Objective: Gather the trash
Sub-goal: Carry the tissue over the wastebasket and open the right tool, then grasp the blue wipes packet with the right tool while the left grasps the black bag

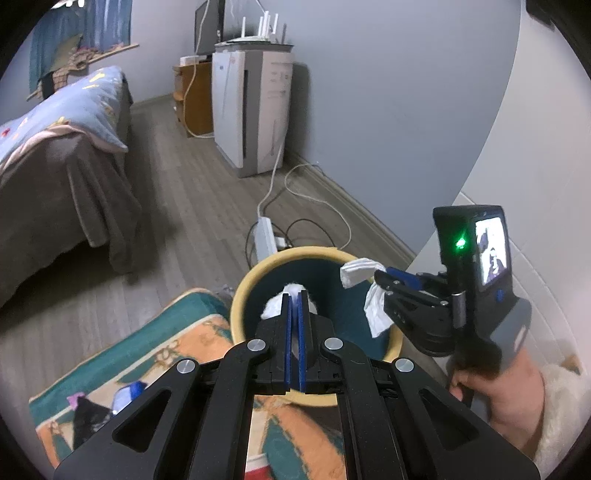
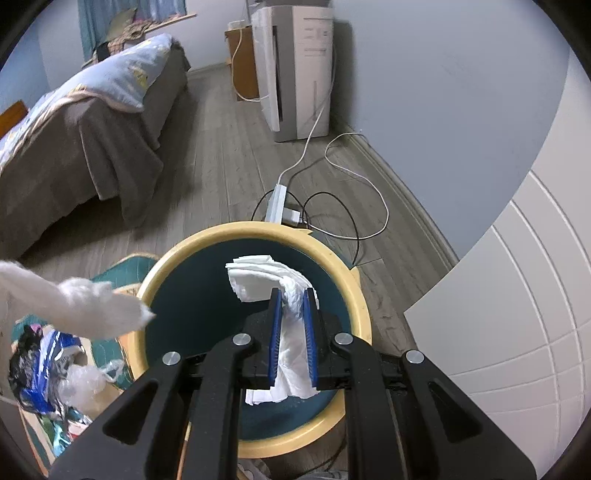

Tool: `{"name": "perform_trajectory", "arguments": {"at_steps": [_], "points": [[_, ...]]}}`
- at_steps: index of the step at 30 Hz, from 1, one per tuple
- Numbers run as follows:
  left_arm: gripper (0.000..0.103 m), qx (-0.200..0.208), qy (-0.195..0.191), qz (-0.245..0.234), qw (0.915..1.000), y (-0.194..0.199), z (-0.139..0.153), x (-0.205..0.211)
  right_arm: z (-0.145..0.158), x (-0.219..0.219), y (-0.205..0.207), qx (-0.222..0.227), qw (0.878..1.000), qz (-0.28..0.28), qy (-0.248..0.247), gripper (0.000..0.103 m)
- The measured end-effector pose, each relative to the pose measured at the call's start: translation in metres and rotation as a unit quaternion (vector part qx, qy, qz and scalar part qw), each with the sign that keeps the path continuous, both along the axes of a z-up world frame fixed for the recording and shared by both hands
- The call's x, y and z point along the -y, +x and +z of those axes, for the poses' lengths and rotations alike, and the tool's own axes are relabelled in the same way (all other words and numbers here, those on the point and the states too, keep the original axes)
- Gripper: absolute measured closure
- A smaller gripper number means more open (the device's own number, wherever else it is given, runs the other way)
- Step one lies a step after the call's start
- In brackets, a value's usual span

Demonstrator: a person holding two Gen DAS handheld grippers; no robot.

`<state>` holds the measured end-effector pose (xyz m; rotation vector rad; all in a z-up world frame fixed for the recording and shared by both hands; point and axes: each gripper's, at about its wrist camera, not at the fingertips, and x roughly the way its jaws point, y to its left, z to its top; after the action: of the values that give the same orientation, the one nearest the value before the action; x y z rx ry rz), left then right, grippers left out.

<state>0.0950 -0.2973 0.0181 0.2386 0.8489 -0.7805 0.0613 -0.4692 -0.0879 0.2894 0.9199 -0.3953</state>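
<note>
Both tongs clamp trash over the bin [image 2: 255, 236]: left tongs [image 1: 294, 295] pinch wadding [image 1: 271, 306], right tongs [image 2: 293, 295] pinch tissue [image 2: 258, 275]; neither dropped yet, wrappers [image 2: 44, 354] remain beside it.

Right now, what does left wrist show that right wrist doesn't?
Left wrist only: the right gripper from outside, shut on a tissue, the hand holding it, and routers on the white unit.

Right wrist only: a trash pile on the rug, and cabinet doors.

Both: the bin, bed, power strip, and each gripper shut on white tissue.
</note>
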Motion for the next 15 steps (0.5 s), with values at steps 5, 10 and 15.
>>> {"name": "perform_trajectory", "arguments": {"at_steps": [5, 10, 15], "points": [[0.099, -0.008, 0.024, 0.004, 0.9997, 0.004, -0.015, 0.017, -0.002, 0.004, -0.002, 0.005, 1.000, -0.009, 0.013, 0.089], [0.082, -0.010, 0.036, 0.004, 0.9993, 0.003, -0.018, 0.016, -0.008, 0.005, -0.001, -0.010, 1.000, -0.008, 0.017, 0.062], [0.045, -0.007, 0.024, 0.022, 0.9994, 0.000, -0.017, -0.004, -0.005, 0.002, -0.002, -0.005, 1.000, -0.001, 0.011, 0.043]]}}
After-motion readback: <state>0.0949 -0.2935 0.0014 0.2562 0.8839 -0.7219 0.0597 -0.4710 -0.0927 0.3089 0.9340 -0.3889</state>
